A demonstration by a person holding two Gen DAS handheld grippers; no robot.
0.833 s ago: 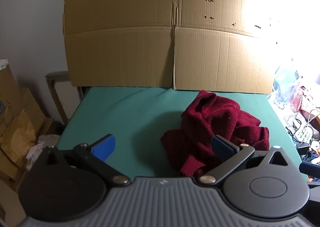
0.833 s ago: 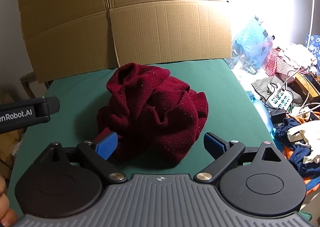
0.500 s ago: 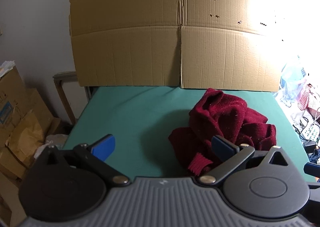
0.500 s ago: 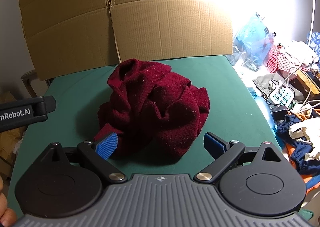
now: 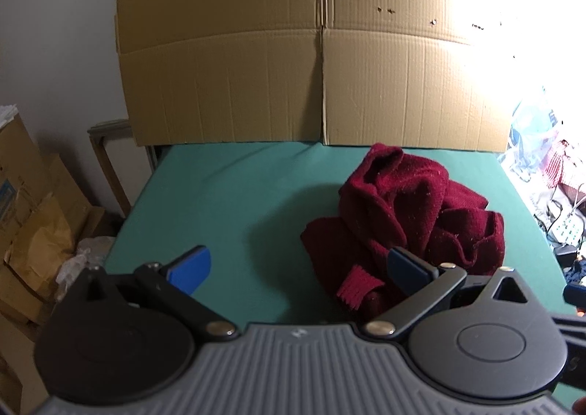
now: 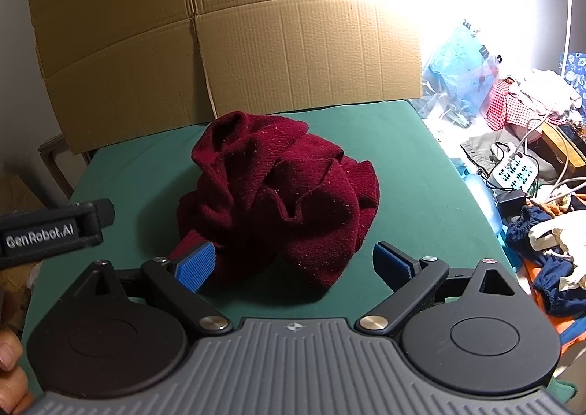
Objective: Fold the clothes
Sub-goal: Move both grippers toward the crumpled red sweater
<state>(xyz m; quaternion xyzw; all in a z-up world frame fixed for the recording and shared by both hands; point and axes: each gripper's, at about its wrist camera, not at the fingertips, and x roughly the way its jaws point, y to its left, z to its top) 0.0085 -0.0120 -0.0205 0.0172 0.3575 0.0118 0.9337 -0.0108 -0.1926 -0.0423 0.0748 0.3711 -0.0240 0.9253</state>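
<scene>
Sweater (image 6: 278,195) sits crumpled in a heap right of centre on the green table (image 5: 227,195), unfolded. Since 0.8 s ago both views have pulled back slightly; the heap's shape looks unchanged. Left gripper (image 5: 298,270) and right gripper (image 6: 295,265) both have fingers spread, holding nothing. Folding likely hasn't started; a cuff (image 5: 353,286) near the left gripper looks grabbable.

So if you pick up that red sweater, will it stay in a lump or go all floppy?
Probably floppy: the red sweater lies in soft, crumpled folds. It likely will not slide much, since the knit looks fuzzy against the green table. A loose cuff may dangle.
</scene>
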